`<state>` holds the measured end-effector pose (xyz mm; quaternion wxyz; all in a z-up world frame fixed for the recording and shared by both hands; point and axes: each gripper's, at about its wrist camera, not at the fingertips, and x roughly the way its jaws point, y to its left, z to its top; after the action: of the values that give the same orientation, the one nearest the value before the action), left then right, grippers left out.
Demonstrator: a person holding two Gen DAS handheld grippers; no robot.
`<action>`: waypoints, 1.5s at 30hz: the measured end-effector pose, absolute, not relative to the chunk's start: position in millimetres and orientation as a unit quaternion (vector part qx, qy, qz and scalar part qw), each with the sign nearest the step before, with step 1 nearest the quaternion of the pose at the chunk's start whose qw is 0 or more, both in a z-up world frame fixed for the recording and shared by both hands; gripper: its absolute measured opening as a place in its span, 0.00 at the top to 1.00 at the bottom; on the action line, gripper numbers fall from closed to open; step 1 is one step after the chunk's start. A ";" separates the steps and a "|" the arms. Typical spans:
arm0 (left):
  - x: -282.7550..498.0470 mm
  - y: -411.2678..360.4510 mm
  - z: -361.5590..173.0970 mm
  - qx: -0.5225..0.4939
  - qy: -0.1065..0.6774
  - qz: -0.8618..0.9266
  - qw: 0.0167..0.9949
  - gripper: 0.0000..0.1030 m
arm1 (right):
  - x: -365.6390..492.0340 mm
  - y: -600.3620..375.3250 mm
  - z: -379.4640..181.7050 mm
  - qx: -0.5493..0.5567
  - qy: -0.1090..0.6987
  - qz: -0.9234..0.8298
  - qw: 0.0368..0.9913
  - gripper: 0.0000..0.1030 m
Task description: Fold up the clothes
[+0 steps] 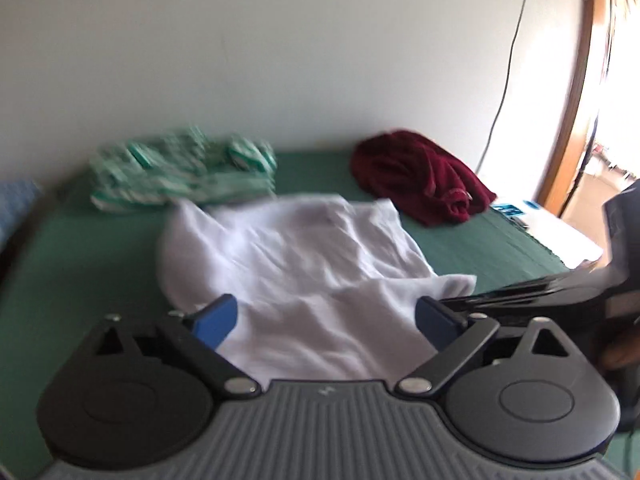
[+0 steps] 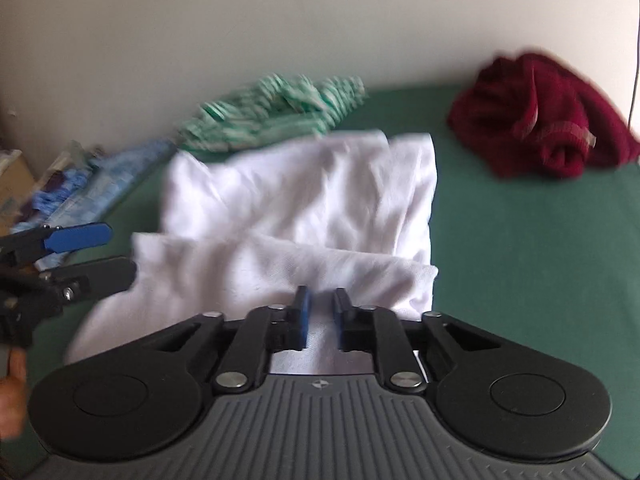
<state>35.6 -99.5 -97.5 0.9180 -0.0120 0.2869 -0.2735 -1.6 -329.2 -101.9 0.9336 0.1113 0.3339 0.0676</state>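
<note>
A: What were the right tongs doing at that moment?

B: Their jaws stood close together with a pinch of the white shirt between them, at its near hem. The cloth filled the narrow gap, so I judged them closed on it.

A: And the left tongs?

B: Spread wide, holding nothing. They hovered over the near-left part of the same shirt, which ran on under and ahead of them. In the right view they showed side-on at the shirt's left edge, jaws parted, clear of the fabric.

A: Where did the shirt lie?

B: On the green counter, about the middle, partly folded: a near layer was doubled back over the rest, its fold line running left to right. Its long axis ran from the near edge toward the wall, the far end pointing at the striped green cloth, which it touched or slightly overlapped.

A: Which tongs were nearer for the next fold?

B: The right already had the hem; the left only needed to drop onto the left edge beside it. Blur hid the exact seam.

A: Anything else?

B: A dark red sweater sat bunched toward the far right corner, well apart from the shirt.
</note>
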 end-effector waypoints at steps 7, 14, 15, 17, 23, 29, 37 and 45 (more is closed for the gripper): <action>57.3 -90.1 -126.7 -0.052 0.315 -0.260 0.911 0.00 | 1.4 -351.2 -115.1 0.210 0.324 0.048 0.921 1.00; 54.1 -93.7 -126.3 -0.040 0.314 -0.260 0.912 0.00 | -9.8 -393.8 -125.9 0.353 0.310 0.028 0.882 1.00; 54.5 -91.9 -126.2 -0.046 0.314 -0.260 0.912 0.00 | -12.2 -401.2 -126.9 0.374 0.308 0.021 0.875 1.00; 54.3 -94.5 -125.8 -0.039 0.314 -0.257 0.913 0.00 | -14.6 -405.3 -120.9 0.364 0.302 -0.007 0.881 1.00; 53.1 -93.0 -125.9 -0.043 0.314 -0.258 0.913 0.00 | -16.6 -401.1 -119.2 0.363 0.305 -0.014 0.880 0.92; 52.6 -86.9 -126.4 -0.063 0.311 -0.264 0.911 0.00 | -20.2 -401.4 -128.2 0.404 0.310 0.017 0.861 1.00; 50.5 -91.1 -126.1 -0.052 0.311 -0.257 0.914 0.00 | -68.4 -371.2 -101.5 0.299 0.352 0.083 0.883 0.89; 45.3 -113.1 -127.5 0.029 0.318 -0.232 0.919 0.00 | -86.1 -365.5 -115.9 0.288 0.326 0.060 0.899 1.00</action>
<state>45.3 -113.1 -127.5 0.9188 0.0293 0.3184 -0.2316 -86.1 -365.5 -115.9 0.8987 0.2876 0.3256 0.0603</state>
